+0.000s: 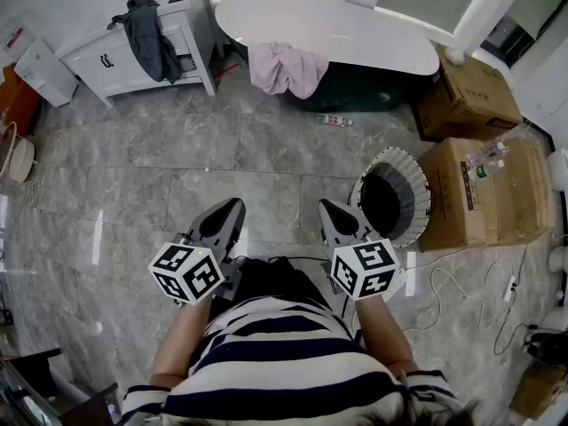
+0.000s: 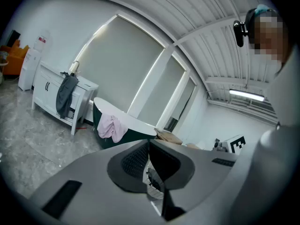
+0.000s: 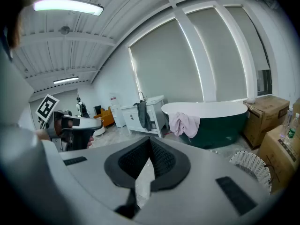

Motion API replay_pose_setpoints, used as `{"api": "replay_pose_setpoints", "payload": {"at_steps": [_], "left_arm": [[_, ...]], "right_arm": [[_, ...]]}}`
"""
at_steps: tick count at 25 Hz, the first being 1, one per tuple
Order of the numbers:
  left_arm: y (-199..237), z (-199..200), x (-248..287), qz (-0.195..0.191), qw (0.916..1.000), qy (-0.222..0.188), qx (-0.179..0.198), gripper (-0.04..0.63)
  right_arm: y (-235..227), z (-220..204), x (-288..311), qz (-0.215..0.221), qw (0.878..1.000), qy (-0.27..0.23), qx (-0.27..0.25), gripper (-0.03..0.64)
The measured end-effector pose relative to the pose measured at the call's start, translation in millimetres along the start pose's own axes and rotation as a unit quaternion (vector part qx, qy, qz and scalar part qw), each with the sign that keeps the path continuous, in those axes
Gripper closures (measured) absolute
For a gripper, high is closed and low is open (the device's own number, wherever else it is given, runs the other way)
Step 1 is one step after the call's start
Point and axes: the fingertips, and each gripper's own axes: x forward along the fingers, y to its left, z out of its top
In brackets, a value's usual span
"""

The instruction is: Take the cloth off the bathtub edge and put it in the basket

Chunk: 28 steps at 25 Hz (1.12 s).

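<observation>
While the person in the striped top [image 1: 284, 353] is standing on the grey stone floor [image 1: 160, 176], both tools are pointing forward side by side and tipping slightly downward. The left gripper [image 1: 232, 206] is holding its jaws pressed fully together, with nothing caught between the ribbed pads. The right gripper [image 1: 327, 206] is doing the same, closed tight on nothing. Just beyond the right gripper and a little to its right, the white woven basket [image 1: 419, 193] is standing upright on the floor, sitting right beside a row of cardboard boxes [image 1: 484, 193]. Farther off, well apart from both grippers, the pink cloth [image 1: 286, 67] is hanging bunched over the near edge of the bathtub [image 1: 355, 34] and draping down its dark outer side. To the left of the tub, a white cabinet [image 1: 115, 60] is standing near the wall, with a dark garment [image 1: 153, 38] hanging over its top and front.
</observation>
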Motion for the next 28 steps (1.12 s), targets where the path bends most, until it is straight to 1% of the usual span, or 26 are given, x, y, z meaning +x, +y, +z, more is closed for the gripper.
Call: {"api": "replay_pose_setpoints", "payload": {"at_steps": [2, 5, 9, 11, 15, 19, 23, 26, 28], "left_arm": [[3.8, 2.0, 1.1, 0.008, 0.9999, -0.003, -0.013, 0.572], [8.7, 9.9, 7.2, 0.008, 0.9994, -0.016, -0.029, 0.572], [18.5, 13.2, 23.6, 0.0, 1.0, -0.007, 0.0, 0.572], [26.8, 16.9, 33.9, -0.008, 0.9999, -0.005, 0.005, 0.572], [54.0, 40.2, 57.8, -0.024, 0.9997, -0.007, -0.004, 0.572], [85.0, 63.3, 75.4, -0.025, 0.9994, 0.001, 0.023, 0.571], [117.2, 75.7, 84.4, -0.034, 0.9991, 0.015, 0.018, 0.572], [137.0, 82.7, 91.3, -0.035, 0.9989, 0.022, 0.021, 0.572], [148.0, 87.6, 96.1, -0.038, 0.9988, 0.026, 0.015, 0.572]], "right_arm": [[-2.0, 3.1, 2.5, 0.0, 1.0, 0.0, -0.001, 0.591], [-2.6, 5.5, 11.5, 0.003, 1.0, 0.004, 0.0, 0.591], [-0.4, 5.3, 29.2, -0.001, 1.0, 0.016, -0.005, 0.591], [-0.9, 8.6, 40.3, -0.002, 1.0, 0.015, -0.004, 0.591], [-3.5, 27.2, 73.2, -0.005, 1.0, 0.008, 0.008, 0.591], [-5.7, 46.5, 110.5, -0.009, 1.0, 0.002, 0.004, 0.591], [-0.4, 62.3, 143.5, -0.012, 1.0, -0.006, 0.013, 0.591], [4.5, 66.4, 164.1, -0.013, 1.0, -0.008, 0.019, 0.591], [6.8, 68.9, 176.3, -0.017, 1.0, -0.005, 0.02, 0.591]]}}
